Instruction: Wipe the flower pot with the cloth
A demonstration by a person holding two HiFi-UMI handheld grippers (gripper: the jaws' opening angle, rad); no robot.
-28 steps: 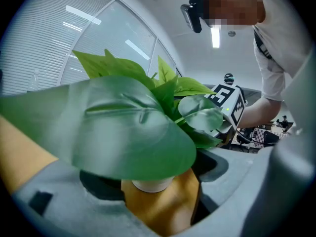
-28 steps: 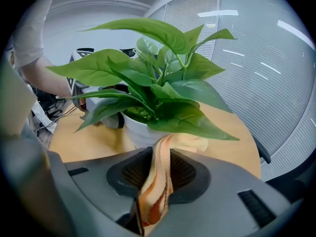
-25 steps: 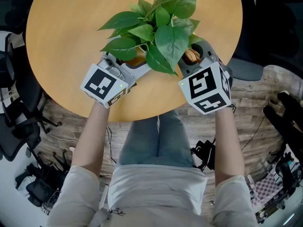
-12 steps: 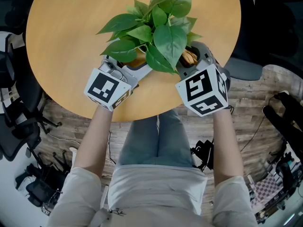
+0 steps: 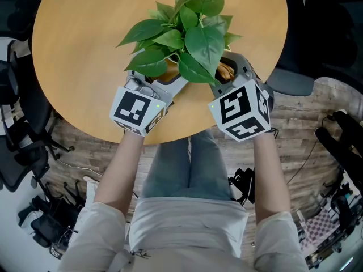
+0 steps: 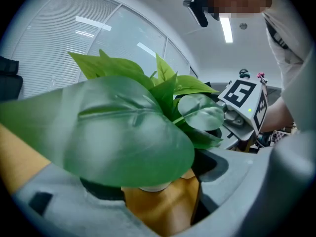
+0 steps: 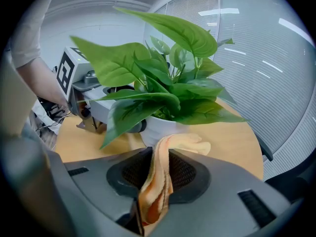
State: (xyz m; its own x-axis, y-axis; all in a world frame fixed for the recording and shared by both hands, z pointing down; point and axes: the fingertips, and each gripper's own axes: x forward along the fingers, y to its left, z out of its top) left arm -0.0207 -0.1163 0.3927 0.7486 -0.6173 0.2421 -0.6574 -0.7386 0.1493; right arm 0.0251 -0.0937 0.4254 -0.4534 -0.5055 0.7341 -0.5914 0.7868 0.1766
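Head view, flower pot close to the near edge of the round table (bare wood beyond it), left gripper spread wide, clamping the pot, right gripper beside it, jaws pinching the cloth, free end at the pot's base.

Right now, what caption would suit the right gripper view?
Right gripper, jaws shut on an orange cloth, its free end lying by the white flower pot.

Round light-wood table on grey-brown plank floor. Black office chairs at left, black cable tangle below them. Walls are glass partitions with horizontal blinds — white ceiling strip light on.
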